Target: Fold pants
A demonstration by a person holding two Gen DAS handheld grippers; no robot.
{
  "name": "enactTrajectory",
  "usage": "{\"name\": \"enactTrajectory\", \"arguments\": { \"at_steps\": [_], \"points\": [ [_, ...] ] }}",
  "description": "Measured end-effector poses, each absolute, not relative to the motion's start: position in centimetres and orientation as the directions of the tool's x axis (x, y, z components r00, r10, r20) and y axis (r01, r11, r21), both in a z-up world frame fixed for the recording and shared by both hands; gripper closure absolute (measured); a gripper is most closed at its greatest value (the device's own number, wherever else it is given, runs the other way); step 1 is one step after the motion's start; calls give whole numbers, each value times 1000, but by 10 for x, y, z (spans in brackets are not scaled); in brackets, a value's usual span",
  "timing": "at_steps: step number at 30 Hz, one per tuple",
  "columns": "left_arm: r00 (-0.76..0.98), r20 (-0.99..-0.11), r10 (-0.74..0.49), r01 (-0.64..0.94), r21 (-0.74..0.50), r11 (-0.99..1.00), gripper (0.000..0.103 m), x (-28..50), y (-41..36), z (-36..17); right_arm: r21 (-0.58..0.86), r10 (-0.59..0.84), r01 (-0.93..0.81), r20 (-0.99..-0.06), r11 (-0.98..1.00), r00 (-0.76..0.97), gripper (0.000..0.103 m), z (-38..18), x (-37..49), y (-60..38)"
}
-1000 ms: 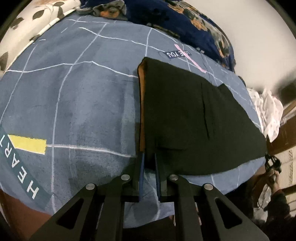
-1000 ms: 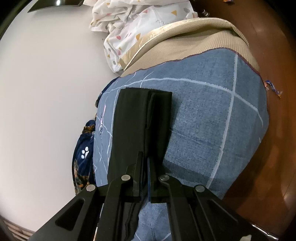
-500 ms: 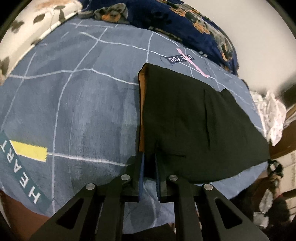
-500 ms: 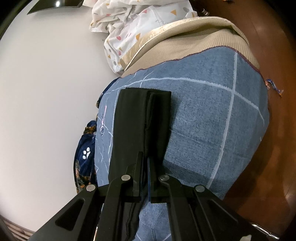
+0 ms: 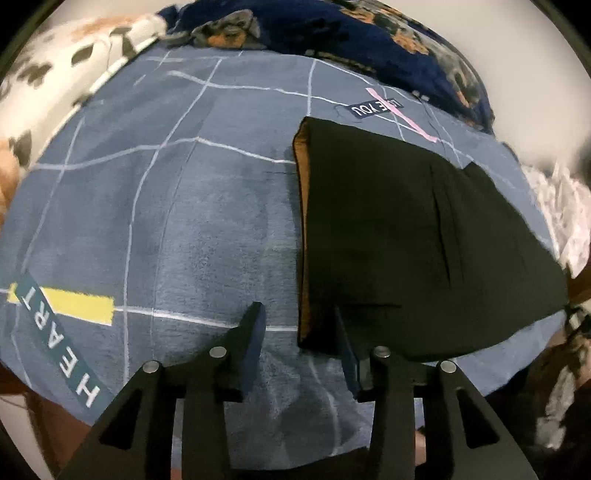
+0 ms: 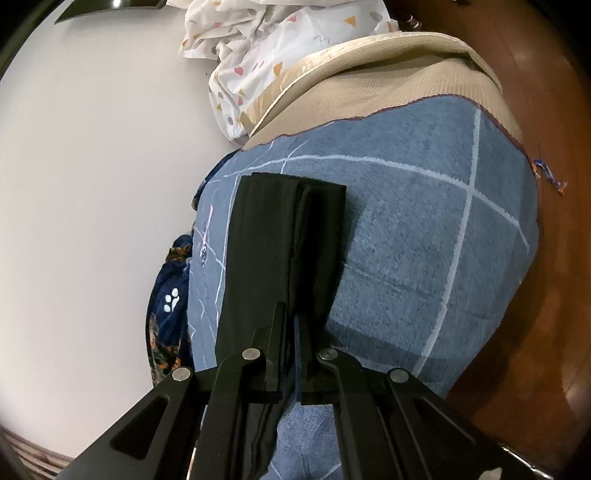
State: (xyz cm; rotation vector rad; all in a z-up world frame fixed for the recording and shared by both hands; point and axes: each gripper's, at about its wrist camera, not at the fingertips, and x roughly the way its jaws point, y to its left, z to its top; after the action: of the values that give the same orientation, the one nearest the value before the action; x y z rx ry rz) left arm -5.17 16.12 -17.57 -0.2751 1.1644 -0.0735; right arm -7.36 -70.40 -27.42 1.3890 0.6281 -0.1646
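The left gripper (image 5: 299,325) stands with its two fingers spread wide and nothing between them; the near corner of the black pants (image 5: 406,236) lies in the gap, its orange inner lining showing along the folded edge. The right gripper (image 6: 290,332) has its fingers drawn close together, pinching the edge of the pants (image 6: 280,240) where a seam runs down the cloth.

The pants lie folded flat on a blue blanket (image 5: 166,221) crossed by thin white lines. In the right wrist view their near end runs under the gripper body and is hidden; in the left wrist view the far right corner runs into a dark, blurred area.

On the blanket a teal band reads "HEART" (image 5: 59,343) beside a yellow bar, and a small dark label (image 5: 375,108) reads upside down, only "YOU" clear. A navy patterned cloth (image 5: 369,33) lies beyond, and a white printed sheet (image 6: 266,48) is bunched on a tan mattress (image 6: 388,85).
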Motion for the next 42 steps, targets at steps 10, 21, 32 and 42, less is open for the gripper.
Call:
{"name": "enactTrajectory", "arguments": {
  "at_steps": [10,21,32,42],
  "points": [
    [413,-903,-117,-112,-178,978,40,-53,160,-177,870,219,451,-489,201,844,94,-267,-77,-714],
    [415,-906,-81,-127,-146,981,33,-53,159,-176,901,139,379,-411,212,901,56,-248,-113,-732],
    [434,-895,-104,-160,-190,969,30,-58,167,-170,951,230,262,-295,163,927,56,-257,-112,-685],
    [637,-769,-53,-112,-161,980,30,-55,135,-104,948,116,297,-309,112,944,56,-259,-122,-738]
  ]
}}
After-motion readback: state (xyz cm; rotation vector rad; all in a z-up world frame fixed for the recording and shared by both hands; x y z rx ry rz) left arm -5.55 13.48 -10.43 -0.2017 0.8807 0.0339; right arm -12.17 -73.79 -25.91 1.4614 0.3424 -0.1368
